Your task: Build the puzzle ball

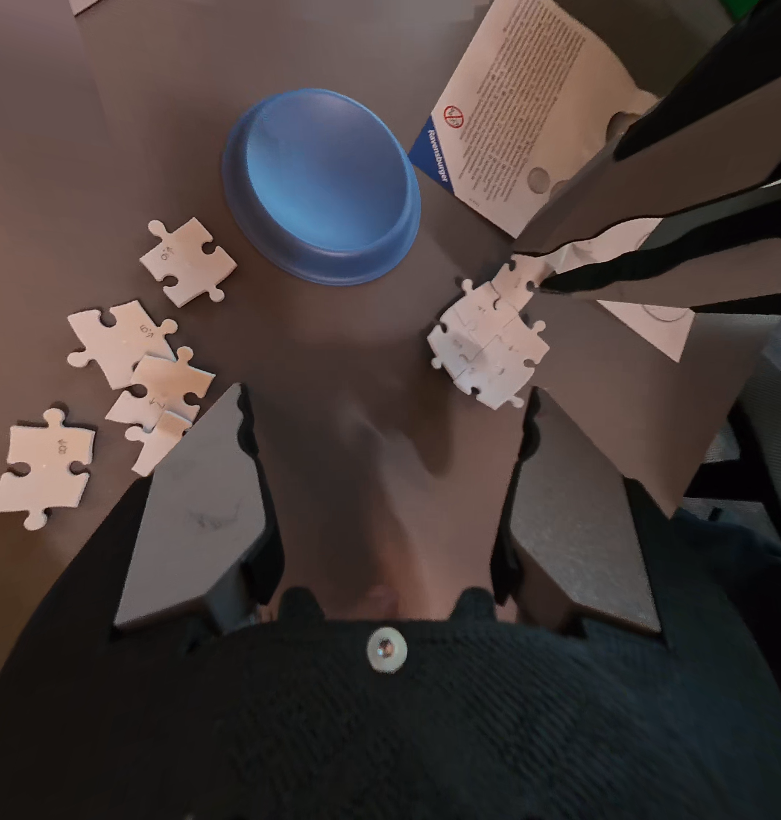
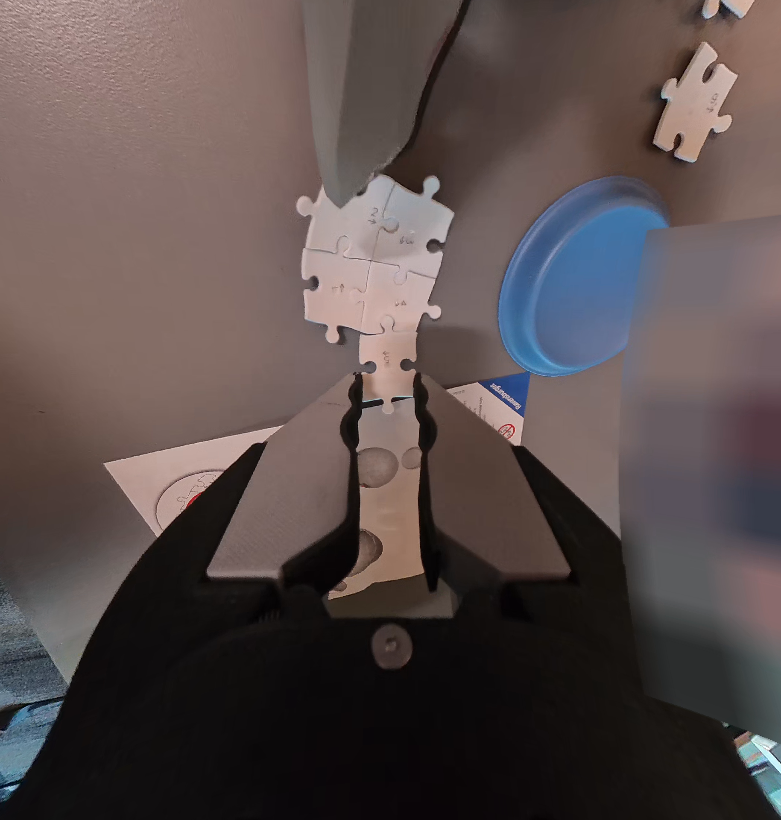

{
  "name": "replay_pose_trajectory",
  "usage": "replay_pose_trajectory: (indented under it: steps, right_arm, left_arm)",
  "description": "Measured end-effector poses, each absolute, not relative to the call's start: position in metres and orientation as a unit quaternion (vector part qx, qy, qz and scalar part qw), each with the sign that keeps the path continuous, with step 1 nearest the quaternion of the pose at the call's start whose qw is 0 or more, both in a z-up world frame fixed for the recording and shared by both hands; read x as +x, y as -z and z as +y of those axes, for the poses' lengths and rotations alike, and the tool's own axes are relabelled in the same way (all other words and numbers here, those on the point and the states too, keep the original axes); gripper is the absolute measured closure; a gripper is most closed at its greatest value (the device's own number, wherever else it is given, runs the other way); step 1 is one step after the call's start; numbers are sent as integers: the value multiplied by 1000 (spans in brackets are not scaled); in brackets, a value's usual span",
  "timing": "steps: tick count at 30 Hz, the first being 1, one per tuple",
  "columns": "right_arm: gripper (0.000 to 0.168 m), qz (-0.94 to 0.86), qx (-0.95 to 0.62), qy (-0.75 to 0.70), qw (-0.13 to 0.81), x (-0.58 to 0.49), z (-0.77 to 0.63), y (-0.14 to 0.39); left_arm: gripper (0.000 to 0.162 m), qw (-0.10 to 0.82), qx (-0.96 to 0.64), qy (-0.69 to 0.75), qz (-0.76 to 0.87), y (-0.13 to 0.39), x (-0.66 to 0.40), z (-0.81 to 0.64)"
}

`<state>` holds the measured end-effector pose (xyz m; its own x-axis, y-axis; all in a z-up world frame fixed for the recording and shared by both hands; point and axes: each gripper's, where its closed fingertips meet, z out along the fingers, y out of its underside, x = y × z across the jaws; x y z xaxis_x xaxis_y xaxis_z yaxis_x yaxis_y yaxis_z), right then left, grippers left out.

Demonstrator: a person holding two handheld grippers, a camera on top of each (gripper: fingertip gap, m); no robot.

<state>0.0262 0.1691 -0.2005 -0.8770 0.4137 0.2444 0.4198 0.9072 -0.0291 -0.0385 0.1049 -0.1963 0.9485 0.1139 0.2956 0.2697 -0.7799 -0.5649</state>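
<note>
Your right gripper (image 2: 386,386) is clamped on the fifth piece (image 2: 387,359) joined to the four-piece cluster (image 2: 370,262); your left gripper (image 1: 386,399) gapes wide, holding nothing.

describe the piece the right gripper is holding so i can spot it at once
Find the blue dish on the grey table; beside it lies a joined block of four white pieces. The held piece hangs off that block's edge, pinched in the right gripper, unlike the loose pieces.

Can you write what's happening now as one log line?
right gripper: shut on fifth piece | joined patch: four pieces | left gripper: open, empty | blue stand: empty
</note>
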Motion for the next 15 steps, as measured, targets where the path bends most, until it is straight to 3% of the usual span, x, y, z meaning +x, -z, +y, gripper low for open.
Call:
replay_pose_trajectory:
  steps: [1, 2, 3, 4, 11, 12, 13, 15]
  right_arm:
    - [148, -969, -214, 14, 124, 27, 169, 201]
    - [148, -969, -213, 16, 125, 27, 169, 201]
    - [148, -969, -213, 17, 125, 27, 170, 202]
    - [148, -969, -212, 17, 127, 27, 169, 202]
    - [148, -967, -215, 4, 135, 26, 167, 199]
    - [148, -967, -216, 4, 135, 27, 168, 199]
    - [148, -967, -216, 4, 136, 27, 168, 199]
    - [148, -966, -218, 3, 139, 28, 169, 198]
  left_arm:
    - [42, 319, -934, 128, -100, 196, -38, 104]
    - [31, 322, -933, 129, -96, 195, -37, 103]
    - [11, 323, -934, 126, -90, 195, -37, 100]
    - [6, 320, -935, 120, -89, 196, -38, 97]
    - [11, 339, -933, 89, -85, 188, -44, 91]
    - [4, 335, -933, 96, -87, 188, -42, 89]
    - [7, 330, -935, 98, -88, 189, -42, 87]
    - [39, 322, -938, 93, -85, 192, -41, 83]
